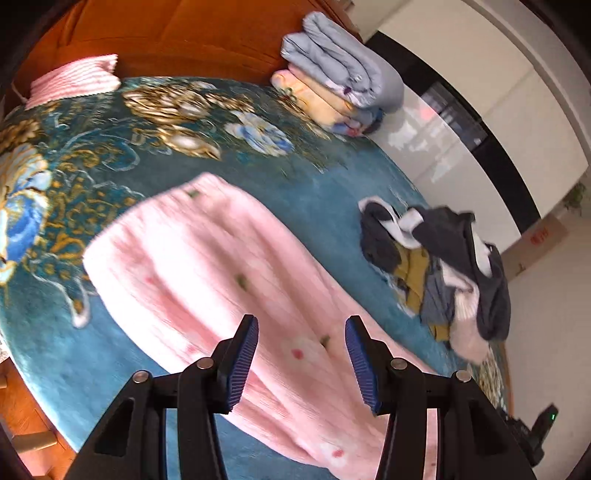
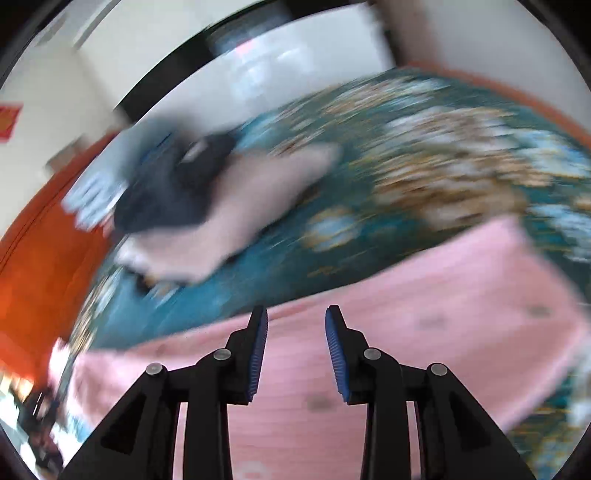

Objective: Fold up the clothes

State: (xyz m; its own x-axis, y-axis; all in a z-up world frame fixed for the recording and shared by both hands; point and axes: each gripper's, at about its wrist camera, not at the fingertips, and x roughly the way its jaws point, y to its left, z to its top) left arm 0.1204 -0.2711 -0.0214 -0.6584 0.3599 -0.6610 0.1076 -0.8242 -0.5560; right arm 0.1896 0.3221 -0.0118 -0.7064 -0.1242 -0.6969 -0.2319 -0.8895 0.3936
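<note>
A pink ribbed garment (image 1: 207, 273) with small flower prints lies spread across the teal floral bedspread (image 1: 110, 147). My left gripper (image 1: 301, 332) hovers open above its near end, with nothing between the blue pads. In the right wrist view the same pink garment (image 2: 424, 295) fills the lower part of the blurred frame. My right gripper (image 2: 296, 317) stands open over its edge and holds nothing. A heap of unfolded dark, white and mustard clothes (image 1: 439, 273) sits on the bed to the right, and shows as a blurred pile of clothes (image 2: 207, 199) at the left of the right wrist view.
A stack of folded blankets (image 1: 332, 74) rests at the far right corner of the bed. A pink striped pillow (image 1: 74, 79) leans on the orange-brown headboard (image 1: 177, 33). White floor (image 1: 554, 295) lies beyond the bed's right edge. A black device (image 1: 543, 428) stands near the bed corner.
</note>
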